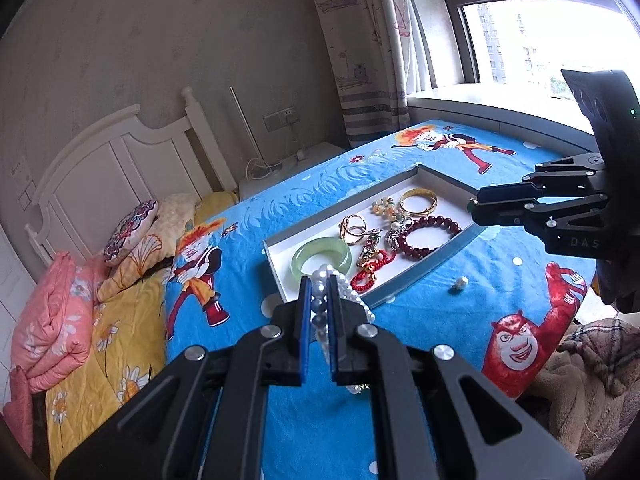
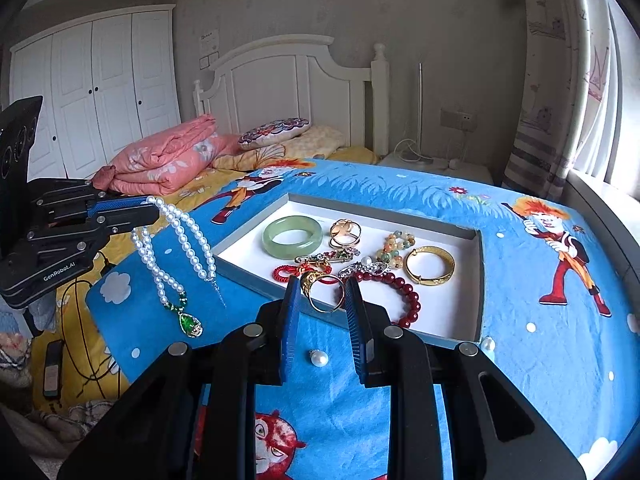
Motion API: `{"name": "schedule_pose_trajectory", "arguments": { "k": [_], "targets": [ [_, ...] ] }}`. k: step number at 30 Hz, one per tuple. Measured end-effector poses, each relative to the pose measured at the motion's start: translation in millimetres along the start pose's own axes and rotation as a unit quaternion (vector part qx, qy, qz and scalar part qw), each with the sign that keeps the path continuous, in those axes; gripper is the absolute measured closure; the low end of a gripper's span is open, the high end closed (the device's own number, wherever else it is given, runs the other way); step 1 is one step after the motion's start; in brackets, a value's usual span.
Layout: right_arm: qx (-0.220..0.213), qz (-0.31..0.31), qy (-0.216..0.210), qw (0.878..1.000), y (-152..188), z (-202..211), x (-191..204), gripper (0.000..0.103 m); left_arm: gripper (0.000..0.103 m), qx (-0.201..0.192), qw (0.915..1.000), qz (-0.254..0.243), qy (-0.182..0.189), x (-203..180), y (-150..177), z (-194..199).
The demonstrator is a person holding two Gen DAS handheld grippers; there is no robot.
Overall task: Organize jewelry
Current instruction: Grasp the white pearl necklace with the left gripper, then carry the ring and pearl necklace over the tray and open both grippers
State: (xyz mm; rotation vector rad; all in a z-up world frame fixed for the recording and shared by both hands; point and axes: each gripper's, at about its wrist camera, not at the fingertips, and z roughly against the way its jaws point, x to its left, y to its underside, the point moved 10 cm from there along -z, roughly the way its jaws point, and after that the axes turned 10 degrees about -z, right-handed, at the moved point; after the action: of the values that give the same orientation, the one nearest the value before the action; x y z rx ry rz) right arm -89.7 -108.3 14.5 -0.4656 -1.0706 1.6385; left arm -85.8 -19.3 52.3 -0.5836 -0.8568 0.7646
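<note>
Dangling pearl necklace from left gripper

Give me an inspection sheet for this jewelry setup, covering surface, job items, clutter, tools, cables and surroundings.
Surface: blue cartoon bedspread.
Job's things: white tray holds green bangle, gold bangle, red bead bracelet; loose pearl lies on bedspread.
Clutter: folded pink quilt, pillow.
Grippers: left tool shut on pearl necklace; right tool shut on gold ring.
Cables: white cord by headboard; black cord at bedside.
Surroundings: wardrobe, curtain.
</note>
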Motion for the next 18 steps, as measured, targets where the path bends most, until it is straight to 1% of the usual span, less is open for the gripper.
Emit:
{"name": "schedule_pose_trajectory", "arguments": {
  "k": [11, 18],
  "targets": [
    [-0.007, -0.007, 0.003, 1.000, -4, 3, -7, 0.079, 0.096, -0.025, 0.9990, -0.036, -0.007, -7, -35, 11],
    [-0.012, -0.012, 0.005, 1.000, -6, 5, -14, 0.079, 0.096, -0.036, 0.9975, -0.060, -0.009, -16, -56, 11]
  ]
}}
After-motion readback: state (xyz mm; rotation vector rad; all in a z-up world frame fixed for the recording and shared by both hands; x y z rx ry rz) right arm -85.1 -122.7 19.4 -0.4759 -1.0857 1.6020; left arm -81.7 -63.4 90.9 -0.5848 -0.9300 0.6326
